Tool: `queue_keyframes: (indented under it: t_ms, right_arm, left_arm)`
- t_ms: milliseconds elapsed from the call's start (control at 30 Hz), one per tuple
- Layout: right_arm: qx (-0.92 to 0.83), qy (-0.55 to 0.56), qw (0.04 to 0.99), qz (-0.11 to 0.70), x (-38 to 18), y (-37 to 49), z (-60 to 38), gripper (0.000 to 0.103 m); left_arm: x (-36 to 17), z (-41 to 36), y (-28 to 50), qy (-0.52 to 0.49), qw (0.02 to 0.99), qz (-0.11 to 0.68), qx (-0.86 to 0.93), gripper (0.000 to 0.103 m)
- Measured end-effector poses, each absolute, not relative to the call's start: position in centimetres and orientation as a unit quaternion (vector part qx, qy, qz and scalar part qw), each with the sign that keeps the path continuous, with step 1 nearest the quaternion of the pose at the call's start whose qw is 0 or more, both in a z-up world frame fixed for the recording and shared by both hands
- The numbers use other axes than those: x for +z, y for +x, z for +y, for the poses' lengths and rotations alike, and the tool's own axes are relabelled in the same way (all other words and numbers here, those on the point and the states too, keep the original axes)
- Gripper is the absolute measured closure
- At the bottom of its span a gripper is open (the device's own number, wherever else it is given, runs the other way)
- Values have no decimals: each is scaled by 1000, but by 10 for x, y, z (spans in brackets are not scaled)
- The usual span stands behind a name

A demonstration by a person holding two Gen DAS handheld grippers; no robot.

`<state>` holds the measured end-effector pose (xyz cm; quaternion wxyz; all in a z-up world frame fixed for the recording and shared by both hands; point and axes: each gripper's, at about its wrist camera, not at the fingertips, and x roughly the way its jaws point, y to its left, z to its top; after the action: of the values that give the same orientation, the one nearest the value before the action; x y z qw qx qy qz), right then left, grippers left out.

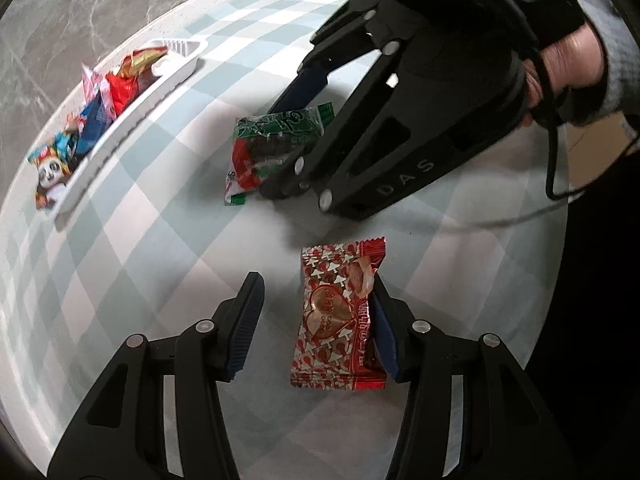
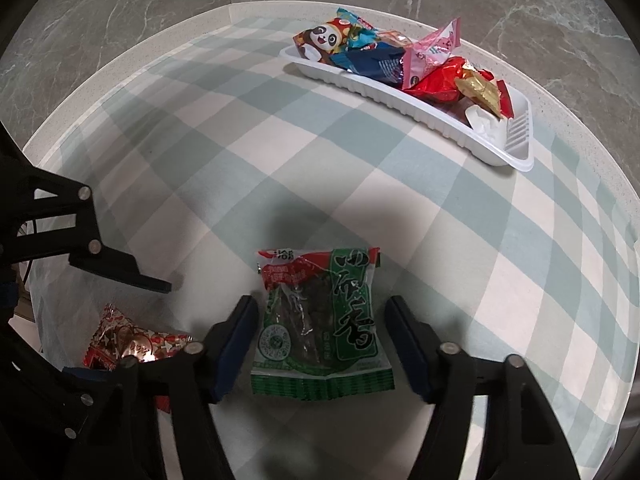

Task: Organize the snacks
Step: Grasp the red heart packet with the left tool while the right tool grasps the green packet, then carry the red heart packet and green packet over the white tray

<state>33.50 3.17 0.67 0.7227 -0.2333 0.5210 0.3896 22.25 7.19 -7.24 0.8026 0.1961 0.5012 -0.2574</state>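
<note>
The left claw [image 1: 316,320] stands spread around the red packet [image 1: 340,316], 1 pad touching its 3 o'clock edge; the right claw [image 2: 322,340] straddles the green packet [image 2: 320,324], not pinching. Either slick wrapper may skid or crumple. The tray [image 2: 400,94] waits at 1 o'clock.

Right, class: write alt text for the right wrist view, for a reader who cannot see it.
The right tongs straddle a green snack packet lying flat on a checked tablecloth, pads not yet touching it. Beyond, a white tray holds assorted snacks; the left tongs reach in at left above a red packet.
</note>
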Motion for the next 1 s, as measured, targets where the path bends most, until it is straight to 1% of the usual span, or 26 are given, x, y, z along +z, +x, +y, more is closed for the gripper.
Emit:
queue_keyframes:
  t_ms: [67, 167, 200, 300, 500, 1000]
  right_arm:
    - [390, -235, 722, 521, 7, 335, 31, 50]
    - [397, -229, 721, 520, 9, 335, 30, 57]
    - [399, -224, 721, 521, 10, 335, 29, 60]
    - [402, -209, 719, 528, 11, 338, 25, 62]
    - [402, -176, 723, 534, 17, 342, 14, 62]
    - [408, -118, 736, 527, 45, 365, 6, 62]
  left_arm:
    - [-73, 74, 225, 172, 806, 502, -262, 69]
    - [-74, 77, 224, 152, 812, 500, -259, 76]
    - [-74, 78, 227, 147, 813, 500, -259, 76]
    - [-74, 84, 227, 121, 818, 501, -256, 77]
    - [-72, 100, 226, 73, 826, 500, -248, 77]
    - [-42, 126, 236, 46, 855, 481, -191, 77]
